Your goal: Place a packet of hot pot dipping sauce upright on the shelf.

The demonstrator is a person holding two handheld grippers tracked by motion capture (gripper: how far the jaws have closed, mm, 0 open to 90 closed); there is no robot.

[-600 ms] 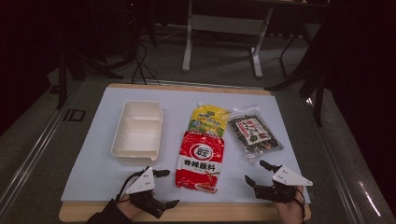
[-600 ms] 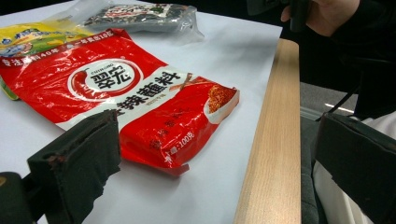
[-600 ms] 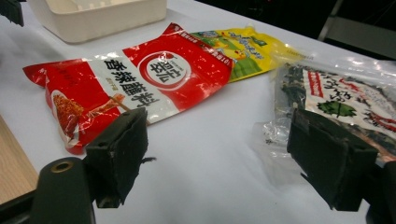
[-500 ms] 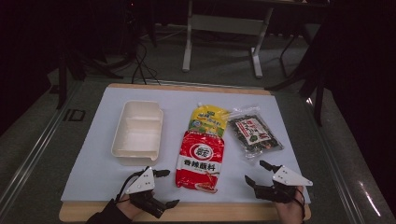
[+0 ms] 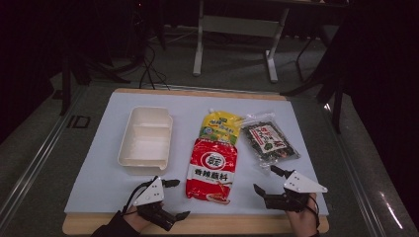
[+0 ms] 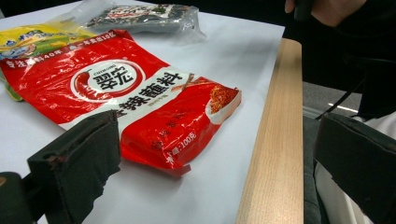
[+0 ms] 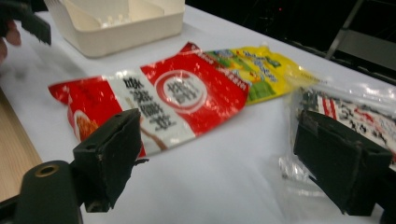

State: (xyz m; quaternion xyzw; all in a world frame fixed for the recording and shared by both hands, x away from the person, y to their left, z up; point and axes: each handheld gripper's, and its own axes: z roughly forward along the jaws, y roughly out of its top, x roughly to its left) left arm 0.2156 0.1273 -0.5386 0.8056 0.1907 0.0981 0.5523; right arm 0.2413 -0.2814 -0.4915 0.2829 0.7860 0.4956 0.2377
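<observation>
A red seasoning pouch lies flat at the middle of the white mat. A yellow pouch lies just behind it, partly under its far edge. A clear bag of dark seaweed rests to the right. My left gripper stands open at the front edge, left of the red pouch, holding nothing. My right gripper is open near the front right, between the red pouch and the seaweed bag. The left gripper view has the red pouch ahead of the wide-open jaws. In the right gripper view the red pouch and the seaweed bag flank the open jaws.
A white two-compartment food box sits empty at the mat's left. The mat lies on a wooden board whose bare front edge runs under both hands. Metal stands and cables occupy the dark floor beyond the table.
</observation>
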